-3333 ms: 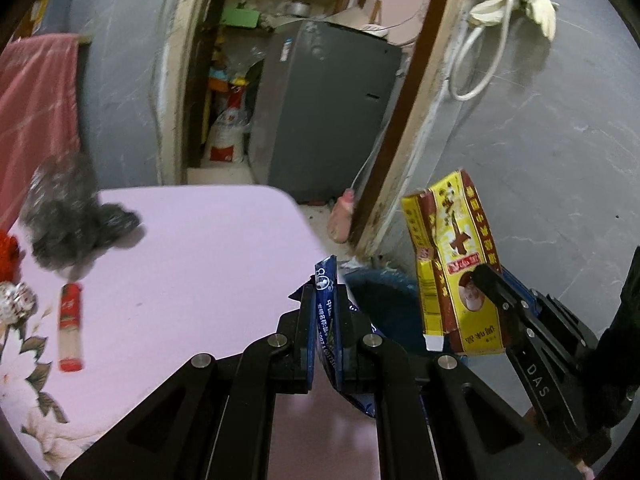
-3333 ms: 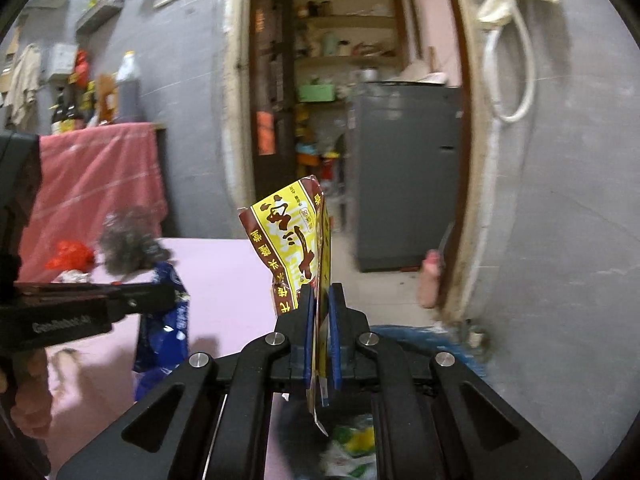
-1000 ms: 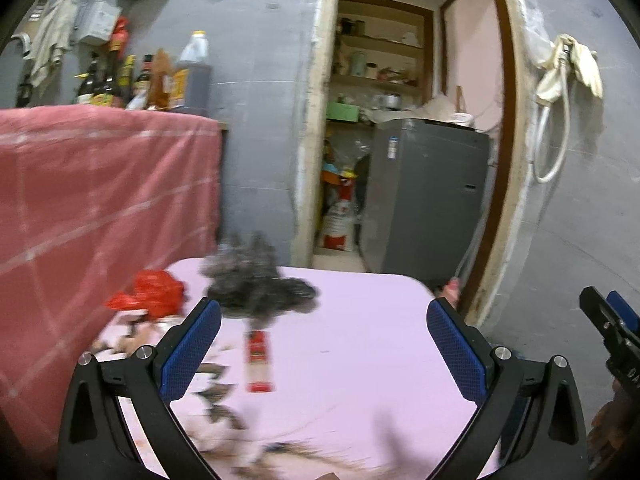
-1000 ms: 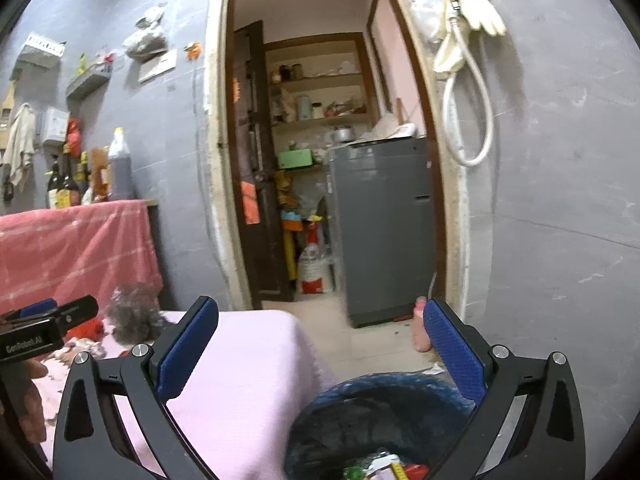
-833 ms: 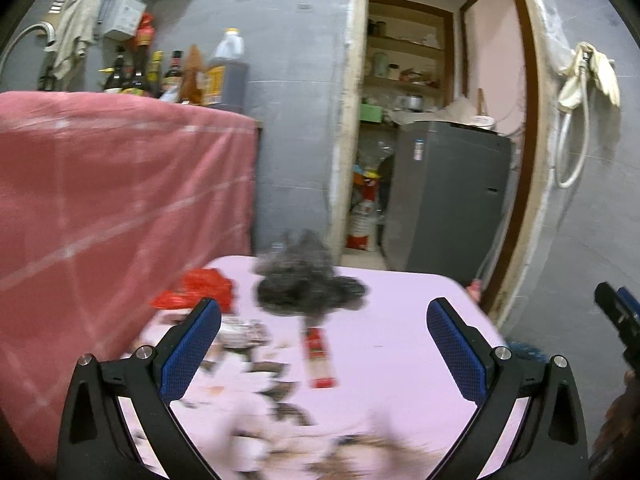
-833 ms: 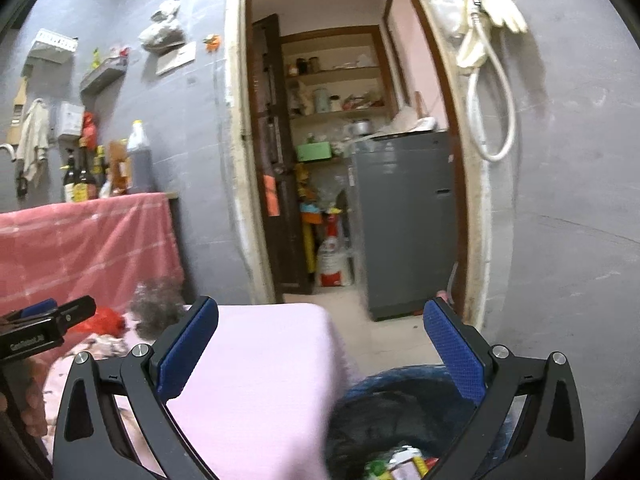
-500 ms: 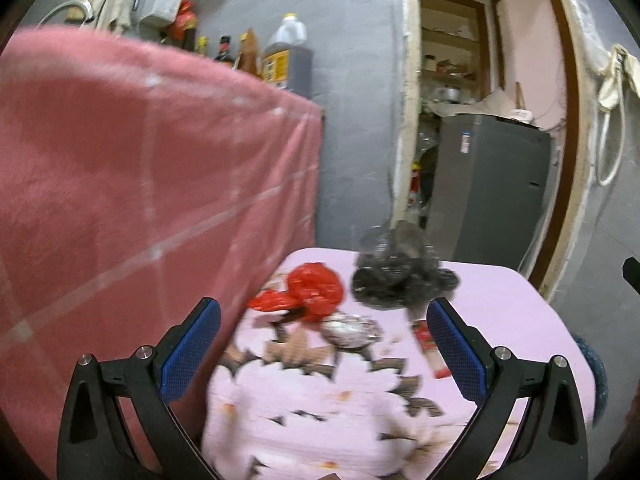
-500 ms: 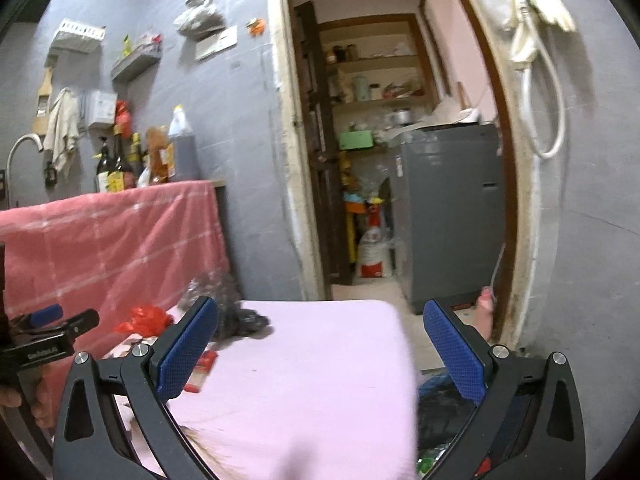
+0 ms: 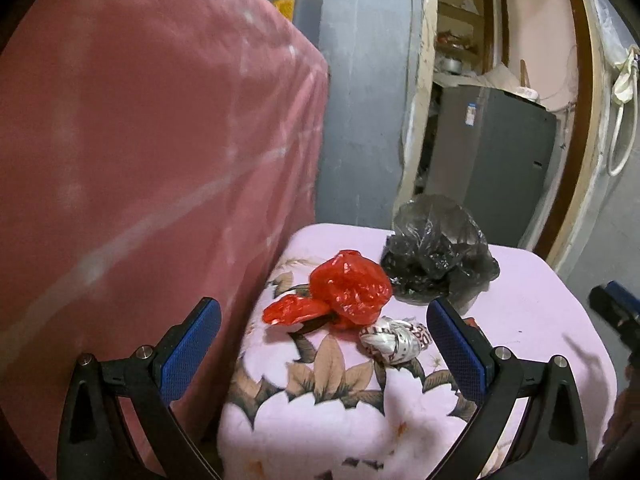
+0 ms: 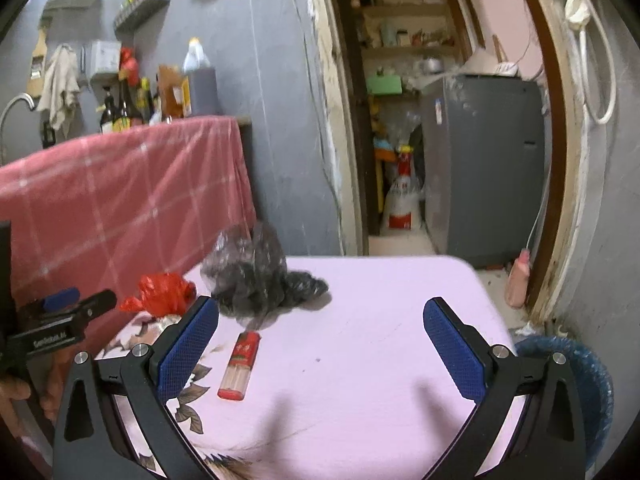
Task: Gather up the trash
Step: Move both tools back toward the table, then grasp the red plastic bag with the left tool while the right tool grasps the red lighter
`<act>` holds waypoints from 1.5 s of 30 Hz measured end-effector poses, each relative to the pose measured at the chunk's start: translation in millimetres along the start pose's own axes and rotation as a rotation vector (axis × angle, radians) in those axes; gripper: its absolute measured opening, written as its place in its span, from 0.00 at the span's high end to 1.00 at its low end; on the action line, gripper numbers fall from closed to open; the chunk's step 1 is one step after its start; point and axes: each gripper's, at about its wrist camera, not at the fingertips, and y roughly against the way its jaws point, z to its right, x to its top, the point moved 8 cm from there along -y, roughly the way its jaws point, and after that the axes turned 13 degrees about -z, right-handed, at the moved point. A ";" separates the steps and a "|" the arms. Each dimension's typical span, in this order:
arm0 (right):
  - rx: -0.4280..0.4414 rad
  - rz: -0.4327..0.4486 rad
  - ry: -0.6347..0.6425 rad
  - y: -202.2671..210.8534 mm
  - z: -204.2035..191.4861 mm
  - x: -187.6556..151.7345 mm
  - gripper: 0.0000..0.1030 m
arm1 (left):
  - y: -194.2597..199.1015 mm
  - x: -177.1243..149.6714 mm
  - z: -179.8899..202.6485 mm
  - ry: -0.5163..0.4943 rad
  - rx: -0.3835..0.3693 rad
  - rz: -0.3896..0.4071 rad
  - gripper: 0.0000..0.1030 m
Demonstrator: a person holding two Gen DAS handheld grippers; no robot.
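Observation:
A pink flowered table (image 9: 532, 316) holds trash. In the left wrist view a crumpled red plastic bag (image 9: 344, 290) lies at the middle, a crumpled white wrapper (image 9: 396, 340) just in front of it, and a black plastic bag (image 9: 438, 254) behind. My left gripper (image 9: 324, 354) is open and empty, just short of the red bag. In the right wrist view the black bag (image 10: 260, 276), the red bag (image 10: 162, 292) and a red and white pack (image 10: 240, 364) lie on the table (image 10: 380, 320). My right gripper (image 10: 320, 354) is open and empty above the table.
A blue-rimmed trash bin (image 10: 576, 376) stands on the floor at the table's right side. A counter draped in red checked cloth (image 9: 140, 180) stands close on the left. A doorway with a grey appliance (image 10: 488, 168) is behind the table.
Both grippers have let go of their wrappers and stand open. Both have swung left from the bin toward the table. My left gripper has come closer to the red bag.

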 end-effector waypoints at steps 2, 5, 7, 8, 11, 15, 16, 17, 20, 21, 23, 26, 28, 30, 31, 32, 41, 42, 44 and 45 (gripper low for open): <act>0.005 -0.039 0.001 -10.6 -4.8 -2.9 0.00 | -7.0 3.7 0.5 -0.008 -0.022 -0.019 0.03; 0.017 -0.107 0.018 -26.4 -14.5 -10.4 0.06 | -13.8 9.9 2.1 -0.015 -0.059 -0.030 0.03; 0.025 -0.156 0.033 -37.6 -22.0 -16.6 0.17 | -17.8 13.5 1.8 -0.019 -0.070 -0.038 0.10; 0.026 -0.174 0.038 -42.6 -25.4 -19.1 0.18 | -21.3 14.6 1.5 -0.020 -0.082 -0.050 0.13; 0.031 -0.202 0.051 -48.4 -31.9 -21.6 0.24 | -31.1 18.9 -0.5 -0.014 -0.101 -0.078 0.24; 0.033 -0.233 0.069 -55.4 -42.1 -24.9 0.30 | -34.8 20.9 -4.0 -0.001 -0.122 -0.098 0.36; 0.035 -0.247 0.071 -58.4 -44.7 -26.5 0.33 | -36.0 21.1 -4.6 0.004 -0.128 -0.104 0.41; 0.041 -0.259 0.066 -61.8 -46.9 -27.3 0.35 | -37.3 20.6 -5.9 0.010 -0.138 -0.114 0.44; 0.052 -0.287 0.057 -68.6 -51.8 -28.9 0.40 | -38.5 19.1 -8.4 0.029 -0.163 -0.133 0.57; 0.056 -0.303 0.059 -72.0 -54.6 -30.6 0.42 | -38.0 18.2 -9.2 0.032 -0.166 -0.137 0.61; 0.052 -0.322 0.067 -76.1 -57.9 -32.3 0.48 | -36.9 18.0 -8.7 0.033 -0.172 -0.140 0.67; 0.052 -0.354 0.071 -82.8 -62.1 -35.6 0.55 | -32.8 16.8 -6.6 0.029 -0.178 -0.148 0.75; 0.056 -0.370 0.081 -85.2 -64.9 -38.5 0.58 | -30.5 15.3 -5.4 0.021 -0.172 -0.147 0.79; 0.065 -0.384 0.094 -86.5 -68.6 -40.6 0.59 | -26.5 12.5 -4.9 0.021 -0.170 -0.149 0.81; 0.065 -0.391 0.102 -86.7 -70.4 -41.9 0.61 | -27.0 11.5 -3.6 0.024 -0.170 -0.150 0.82; 0.064 -0.396 0.106 -87.3 -71.6 -42.7 0.62 | -26.0 10.0 -3.3 0.028 -0.174 -0.152 0.83; 0.045 -0.429 0.144 -88.9 -66.1 -46.1 0.80 | -3.8 -9.9 2.2 0.049 -0.188 -0.154 0.86; 0.043 -0.428 0.153 -87.3 -65.2 -45.8 0.80 | -1.0 -12.4 3.7 0.048 -0.190 -0.153 0.86; 0.046 -0.421 0.157 -85.2 -65.2 -46.1 0.80 | 3.7 -16.4 7.2 0.051 -0.198 -0.151 0.87; 0.060 -0.412 0.144 -82.4 -63.0 -45.4 0.80 | 6.5 -18.7 9.1 0.051 -0.198 -0.147 0.88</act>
